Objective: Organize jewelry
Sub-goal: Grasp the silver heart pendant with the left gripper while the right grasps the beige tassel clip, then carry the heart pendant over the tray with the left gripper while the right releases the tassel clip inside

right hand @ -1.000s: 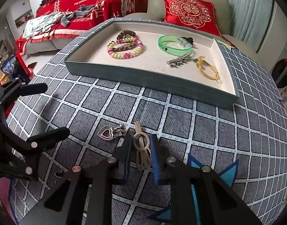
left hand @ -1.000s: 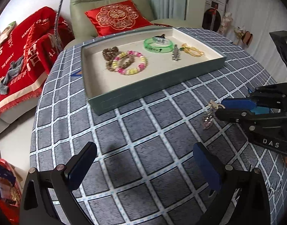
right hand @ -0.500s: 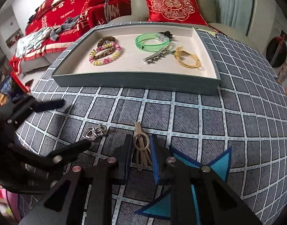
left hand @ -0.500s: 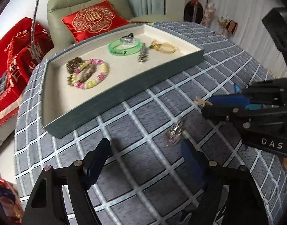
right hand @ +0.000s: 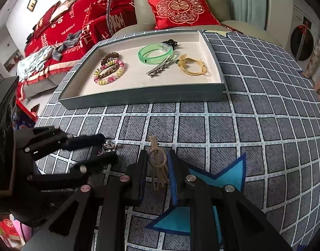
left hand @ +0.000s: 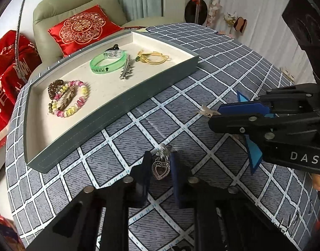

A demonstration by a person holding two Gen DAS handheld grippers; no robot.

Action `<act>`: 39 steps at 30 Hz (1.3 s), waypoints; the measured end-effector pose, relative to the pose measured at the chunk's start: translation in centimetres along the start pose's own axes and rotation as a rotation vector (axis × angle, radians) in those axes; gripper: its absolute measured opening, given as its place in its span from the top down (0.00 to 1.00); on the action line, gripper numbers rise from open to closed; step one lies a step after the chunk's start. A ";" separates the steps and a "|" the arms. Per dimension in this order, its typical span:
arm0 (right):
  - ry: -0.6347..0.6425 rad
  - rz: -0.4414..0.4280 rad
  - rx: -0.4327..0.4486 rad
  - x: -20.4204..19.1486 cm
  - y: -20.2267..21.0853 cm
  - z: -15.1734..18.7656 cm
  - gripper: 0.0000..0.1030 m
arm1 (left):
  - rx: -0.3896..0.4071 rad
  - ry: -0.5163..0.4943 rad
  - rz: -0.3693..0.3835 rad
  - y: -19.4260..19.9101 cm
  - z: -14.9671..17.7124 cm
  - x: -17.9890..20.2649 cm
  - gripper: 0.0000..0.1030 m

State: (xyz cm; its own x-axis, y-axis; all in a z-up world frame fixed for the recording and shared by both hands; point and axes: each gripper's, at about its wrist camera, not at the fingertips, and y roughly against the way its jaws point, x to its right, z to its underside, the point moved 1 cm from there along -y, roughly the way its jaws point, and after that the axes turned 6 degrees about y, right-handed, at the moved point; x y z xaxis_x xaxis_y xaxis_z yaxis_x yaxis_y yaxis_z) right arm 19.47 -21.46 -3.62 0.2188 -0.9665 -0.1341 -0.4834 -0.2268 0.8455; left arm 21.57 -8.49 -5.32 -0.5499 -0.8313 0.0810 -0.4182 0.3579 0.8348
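my left gripper [left hand: 160,165] pinches one heart pendant [left hand: 160,167], my right gripper [right hand: 158,167] clamps one beige hair clip [right hand: 158,165], both on the cloth just before the tray [right hand: 143,98], which holds five pieces.

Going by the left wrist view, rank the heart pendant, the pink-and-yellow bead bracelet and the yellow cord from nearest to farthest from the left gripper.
1. Heart pendant, between the left gripper jaws.
2. Pink-and-yellow bead bracelet, left end of the tray.
3. Yellow cord, far right end of the tray.
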 end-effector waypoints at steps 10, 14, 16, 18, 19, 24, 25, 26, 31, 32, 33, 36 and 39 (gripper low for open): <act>-0.046 -0.004 -0.009 0.3 0.6 0.7 0.80 | 0.029 0.081 -0.045 1.1 0.8 -0.5 0.69; -0.066 -0.005 -0.005 0.5 0.9 1.0 0.80 | 0.057 0.113 -0.062 2.1 0.9 -0.9 0.69; -0.071 -0.004 -0.001 0.6 1.1 1.1 0.80 | 0.072 0.130 -0.065 2.8 0.9 -1.1 0.69; -0.080 -0.006 0.005 0.7 1.5 1.2 0.80 | 0.083 0.144 -0.067 3.3 0.9 -1.4 0.69; -0.082 -0.007 0.007 0.7 1.6 1.2 0.80 | 0.090 0.149 -0.069 3.6 0.9 -1.5 0.69; -0.088 -0.008 0.023 0.7 2.6 1.1 0.80 | 0.131 0.178 -0.074 5.2 0.9 -2.1 0.69; -0.088 -0.008 0.026 0.6 2.8 1.1 0.80 | 0.138 0.184 -0.075 5.5 0.9 -2.3 0.69; -0.088 -0.009 0.030 0.6 3.0 1.1 0.80 | 0.145 0.190 -0.076 5.8 0.9 -2.6 0.69; -0.097 -0.017 0.053 0.6 3.9 0.3 0.80 | 0.180 0.238 -0.086 7.4 0.8 -4.2 0.69; -0.098 -0.019 0.057 0.6 4.1 0.1 0.80 | 0.187 0.246 -0.092 7.6 0.7 -4.6 0.69; -0.100 -0.021 0.062 0.6 4.2 -0.2 0.80 | 0.193 0.252 -0.096 7.9 0.7 -4.9 0.69; -0.100 -0.024 0.079 0.6 4.7 -1.1 0.80 | 0.211 0.275 -0.109 8.5 0.4 -5.9 0.69; -0.097 -0.027 0.096 0.6 5.1 -2.3 0.80 | 0.232 0.302 -0.114 8.9 -0.3 -6.9 0.69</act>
State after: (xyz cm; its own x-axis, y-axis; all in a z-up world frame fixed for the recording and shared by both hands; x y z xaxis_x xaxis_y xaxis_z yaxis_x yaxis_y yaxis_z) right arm 19.08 -22.96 1.76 0.1525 -0.9658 -0.2096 -0.5581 -0.2592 0.7883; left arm 21.86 0.32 1.76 -0.2676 -0.9466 0.1798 -0.6355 0.3136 0.7055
